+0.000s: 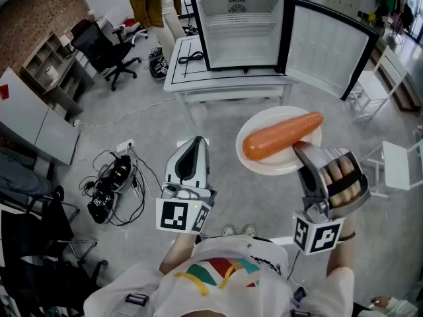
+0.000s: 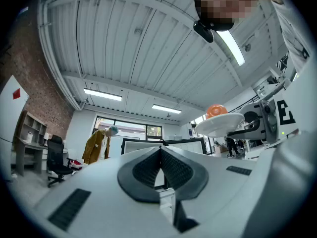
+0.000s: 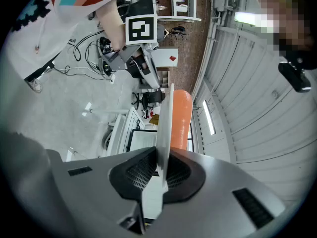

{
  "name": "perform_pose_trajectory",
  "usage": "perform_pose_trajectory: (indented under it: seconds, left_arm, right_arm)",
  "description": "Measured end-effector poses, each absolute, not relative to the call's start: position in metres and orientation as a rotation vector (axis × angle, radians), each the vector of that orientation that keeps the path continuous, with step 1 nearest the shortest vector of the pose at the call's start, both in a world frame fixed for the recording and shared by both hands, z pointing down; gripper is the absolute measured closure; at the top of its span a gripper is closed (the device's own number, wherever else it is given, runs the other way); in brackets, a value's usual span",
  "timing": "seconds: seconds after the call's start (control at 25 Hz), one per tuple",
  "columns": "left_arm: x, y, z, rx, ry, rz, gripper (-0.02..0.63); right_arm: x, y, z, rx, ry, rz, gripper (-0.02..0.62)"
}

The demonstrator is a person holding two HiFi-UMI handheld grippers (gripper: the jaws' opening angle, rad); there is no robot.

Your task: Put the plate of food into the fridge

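Note:
A white plate (image 1: 264,125) with an orange carrot (image 1: 281,136) on it is held in the air by my right gripper (image 1: 305,149), whose jaws are shut on the plate's near rim. In the right gripper view the plate (image 3: 165,128) runs edge-on between the pads, with the carrot (image 3: 182,118) beside it. My left gripper (image 1: 195,152) hovers to the left of the plate, shut and empty; its pads (image 2: 151,168) meet. From the left gripper view, plate (image 2: 220,124) and carrot (image 2: 216,110) show at the right. The small fridge (image 1: 241,30) stands ahead on a white table, door (image 1: 328,48) swung open, shelves bare.
The fridge's white table (image 1: 188,68) carries a black cable. A person in a mustard coat (image 1: 155,0) stands behind it. An office chair (image 1: 99,45), grey shelving (image 1: 49,61) and floor cables (image 1: 112,180) lie to the left. White chairs (image 1: 396,164) stand at the right.

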State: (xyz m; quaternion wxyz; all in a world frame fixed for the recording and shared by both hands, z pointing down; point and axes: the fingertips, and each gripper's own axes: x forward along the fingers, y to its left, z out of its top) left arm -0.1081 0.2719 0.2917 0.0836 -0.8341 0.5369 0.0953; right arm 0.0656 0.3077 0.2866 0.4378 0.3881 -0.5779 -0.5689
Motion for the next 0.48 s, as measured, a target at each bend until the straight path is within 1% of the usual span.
perform_pose_trajectory:
  seconds: [0.48]
  left_arm:
    - [-0.1055, 0.2717, 0.2856, -2.482, 1.603, 0.269, 0.601]
  right_arm:
    - [0.0642, 0.3062, 0.2907, 0.941, -1.45, -1.398, 0.566]
